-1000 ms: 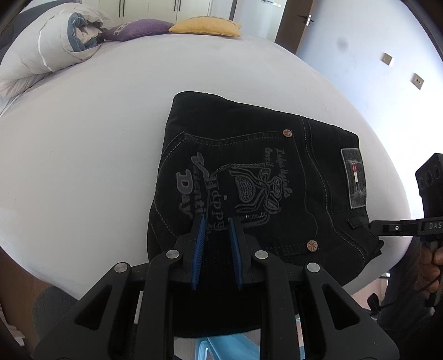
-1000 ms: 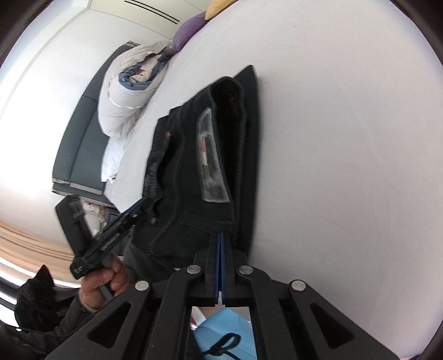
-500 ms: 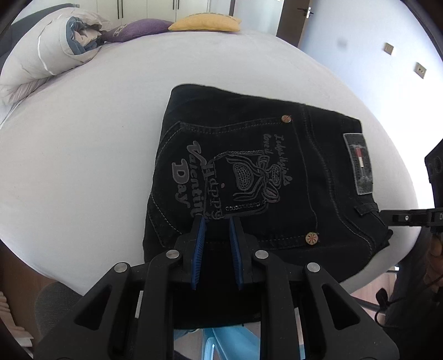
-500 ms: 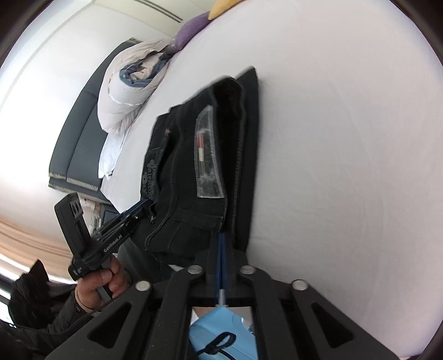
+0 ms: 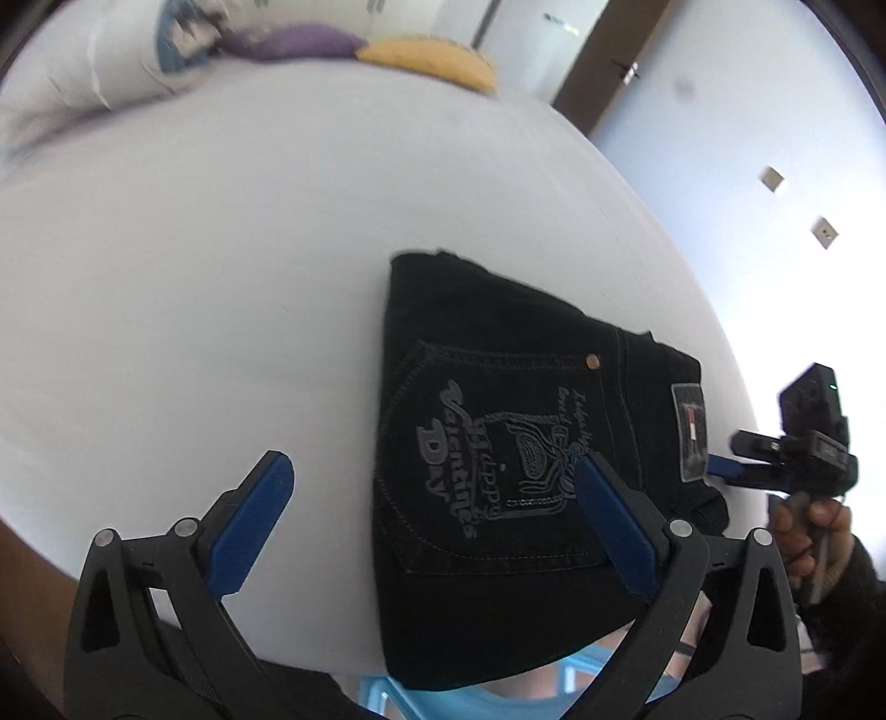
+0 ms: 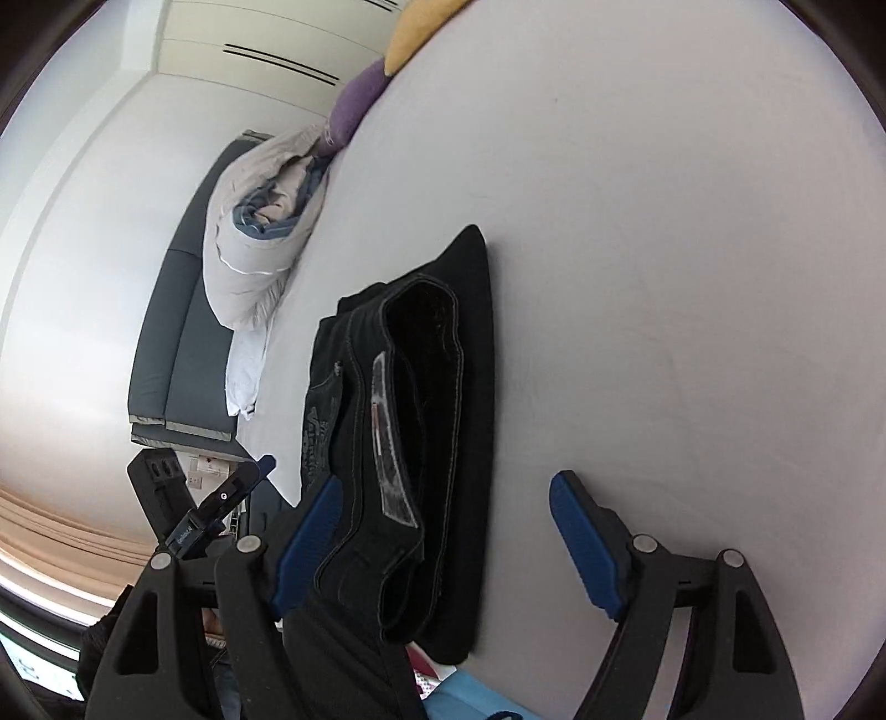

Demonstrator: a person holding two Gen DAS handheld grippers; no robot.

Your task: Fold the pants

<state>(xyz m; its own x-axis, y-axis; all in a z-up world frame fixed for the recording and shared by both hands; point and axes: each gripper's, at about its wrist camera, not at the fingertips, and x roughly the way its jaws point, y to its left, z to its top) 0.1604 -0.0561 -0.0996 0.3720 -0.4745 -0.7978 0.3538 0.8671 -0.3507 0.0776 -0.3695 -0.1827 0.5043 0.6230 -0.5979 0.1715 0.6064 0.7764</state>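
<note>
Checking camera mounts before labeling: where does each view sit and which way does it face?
Left wrist: on the left tool, looking over the folded pants from the pocket side toward the pillows; its open fingers show, plus the right tool and hand.
Right wrist: on the right tool, rolled sideways, looking along the pants' waistband edge; open fingers and the left tool show.
Shared: pants, bed, pillows, each other's tool.

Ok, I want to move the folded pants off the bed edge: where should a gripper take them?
Probably the waistband end of the pants. Its stacked layers face the right gripper, so come in level from that side, closing over all layers.
</note>
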